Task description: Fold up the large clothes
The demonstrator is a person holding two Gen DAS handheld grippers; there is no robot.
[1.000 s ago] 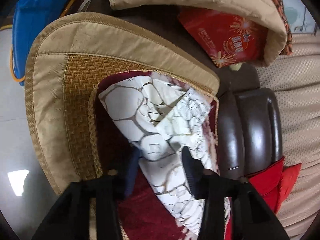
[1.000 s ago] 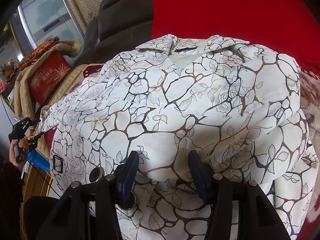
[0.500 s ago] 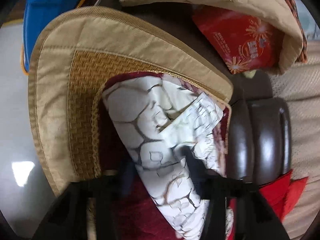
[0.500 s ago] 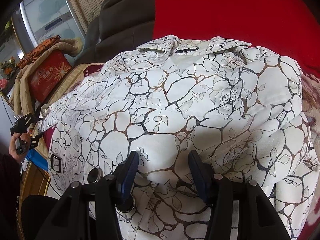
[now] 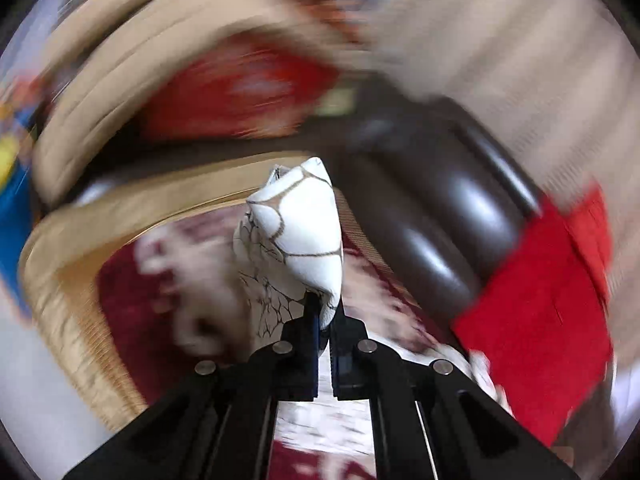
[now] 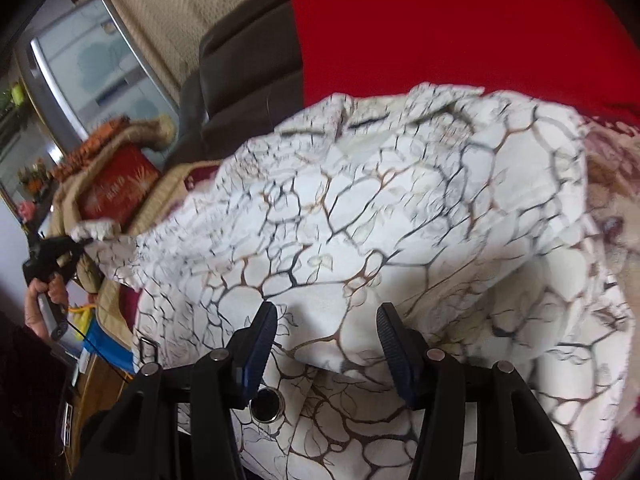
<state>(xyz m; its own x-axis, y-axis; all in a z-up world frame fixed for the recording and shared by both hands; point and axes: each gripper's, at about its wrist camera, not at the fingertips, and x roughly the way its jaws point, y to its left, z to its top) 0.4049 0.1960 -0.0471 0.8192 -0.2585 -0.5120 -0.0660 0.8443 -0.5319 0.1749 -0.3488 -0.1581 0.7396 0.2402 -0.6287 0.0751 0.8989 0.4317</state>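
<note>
Spread over a dark brown leather sofa [image 6: 244,80]: a large white garment printed with black and brown crackle lines [image 6: 380,216], collar toward the sofa back, filling most of the right wrist view. Behind it, draped on the sofa back, a plain red cloth [image 6: 460,28]. Under the garment's left edge, a tan woven seat mat with a beige border [image 5: 68,312] and a dark red floral cover [image 5: 132,320], both blurred in the left wrist view. Farther left, a red printed box [image 6: 116,188] under a beige quilted cushion [image 5: 132,80].

Right hand-held gripper [image 6: 328,344] low over the garment's near fold, jaws held about half apart, blue pads [image 6: 260,344] on either side of the cloth without pinching it.

Left hand-held gripper [image 5: 325,316] clamped fully closed on a sleeve end of the garment [image 5: 304,240], the white cloth bunched upright above the pads. Same gripper small at the left edge of the right wrist view [image 6: 74,246], gripped by a person's hand [image 6: 44,296], the sleeve stretched toward it.
</note>
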